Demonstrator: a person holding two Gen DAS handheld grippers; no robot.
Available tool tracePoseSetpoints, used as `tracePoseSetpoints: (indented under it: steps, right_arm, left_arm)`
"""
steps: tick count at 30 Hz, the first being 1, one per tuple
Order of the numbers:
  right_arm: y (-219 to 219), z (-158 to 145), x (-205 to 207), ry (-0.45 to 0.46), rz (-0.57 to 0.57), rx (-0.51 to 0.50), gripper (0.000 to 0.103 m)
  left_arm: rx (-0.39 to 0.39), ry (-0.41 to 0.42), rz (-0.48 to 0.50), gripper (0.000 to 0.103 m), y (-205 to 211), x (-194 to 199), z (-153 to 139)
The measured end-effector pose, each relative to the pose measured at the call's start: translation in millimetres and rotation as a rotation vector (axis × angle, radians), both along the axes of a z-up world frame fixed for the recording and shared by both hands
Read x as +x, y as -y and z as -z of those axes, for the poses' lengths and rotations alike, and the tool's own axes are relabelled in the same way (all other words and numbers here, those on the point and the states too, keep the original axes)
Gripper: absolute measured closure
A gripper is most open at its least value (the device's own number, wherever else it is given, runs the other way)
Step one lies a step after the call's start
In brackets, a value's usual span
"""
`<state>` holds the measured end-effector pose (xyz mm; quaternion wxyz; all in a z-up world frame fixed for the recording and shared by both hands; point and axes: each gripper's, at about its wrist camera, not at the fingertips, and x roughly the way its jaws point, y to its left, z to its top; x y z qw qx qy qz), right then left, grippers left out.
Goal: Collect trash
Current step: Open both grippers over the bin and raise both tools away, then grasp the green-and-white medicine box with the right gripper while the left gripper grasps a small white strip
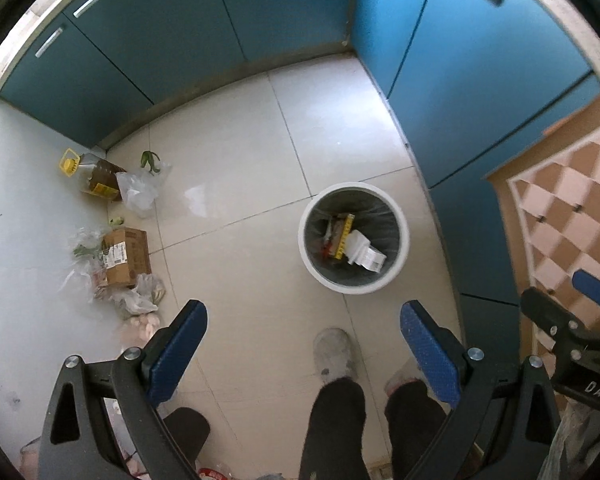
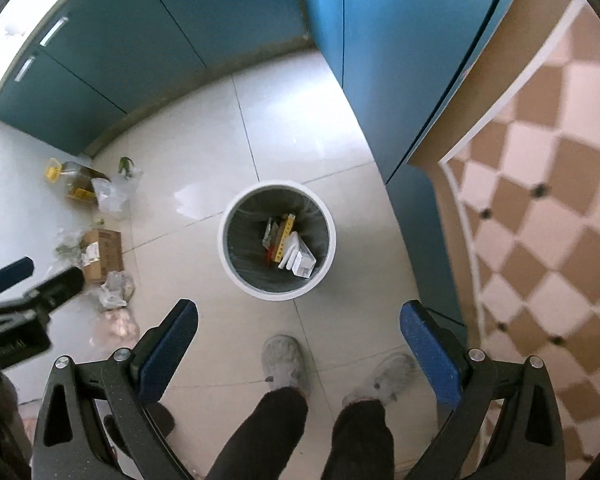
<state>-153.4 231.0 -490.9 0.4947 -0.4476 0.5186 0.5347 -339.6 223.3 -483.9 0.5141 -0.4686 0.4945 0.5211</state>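
Your left gripper (image 1: 303, 326) hangs over the floor with its blue pads (image 1: 179, 350) spread wide and nothing between them. Same story on your right gripper (image 2: 299, 324): fingers far apart, empty, high above the tiles. Below both you can see your grey slippers (image 2: 283, 360) planted on the pale tiled floor (image 1: 236, 160).

Just ahead of your feet stands the white trash bin (image 2: 225, 248), lined with a dark bag, and it's holding a yellow box (image 2: 283, 240) and white paper packaging (image 2: 304, 260).

Off toward the floor's left edge, well apart from the bin, there's the loose stuff: a cardboard box (image 1: 126, 256) with a label, crumpled clear plastic bags (image 1: 140, 190) around it, and an oil bottle (image 1: 96, 178) with a yellow cap lying by the foot of the teal cabinets (image 1: 160, 40). A green scrap (image 1: 150, 160) rests near the bags. Brown-and-cream checkered wall tiles (image 2: 540, 200) run along the right.
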Motion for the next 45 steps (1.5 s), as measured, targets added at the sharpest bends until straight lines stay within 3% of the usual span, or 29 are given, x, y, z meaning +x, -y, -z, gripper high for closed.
tracePoseSetpoints:
  steps: [12,19,23,29,30,34,37,40,44,45]
  right_arm:
    - [41,-177,15,-0.058,-0.027,0.095,0.001]
    - [68,-243,26,-0.115,-0.026,0.140,0.001]
    - [82,-270,39,-0.163,-0.007,0.164,0.001]
    - [98,-300,99,-0.234,0.120,0.210,0.001]
    - [102,-306,115,-0.235,0.156,0.223,0.001]
    - [129,-324,198,-0.216,0.334,0.273,0.001]
    - [164,-329,272,-0.182,0.506,0.281,0.001]
    - [211,-321,351,-0.136,0.700,0.273,0.001]
    - [293,-298,446,-0.093,0.974,0.216,0.001]
    - [316,-291,465,-0.084,1.036,0.199,0.001]
  left_arm:
    - [0.120,0.010,-0.002,0.004,46,21,-140]
    - [0.224,-0.048,-0.003,0.004,72,36,-208]
    - [0.269,-0.051,0.002,0.004,75,52,-233]
    - [0.384,-0.041,0.085,0.004,68,114,-268]
    - [0.389,-0.034,0.127,0.000,64,137,-271]
    - [0.391,-0.019,0.270,0.000,56,217,-276]
    - [0.349,0.030,0.380,0.000,60,285,-272]
    - [0.260,0.091,0.492,0.000,73,351,-261]
    - [0.050,0.193,0.676,0.001,113,445,-220]
    - [-0.042,0.222,0.732,0.001,131,472,-202]
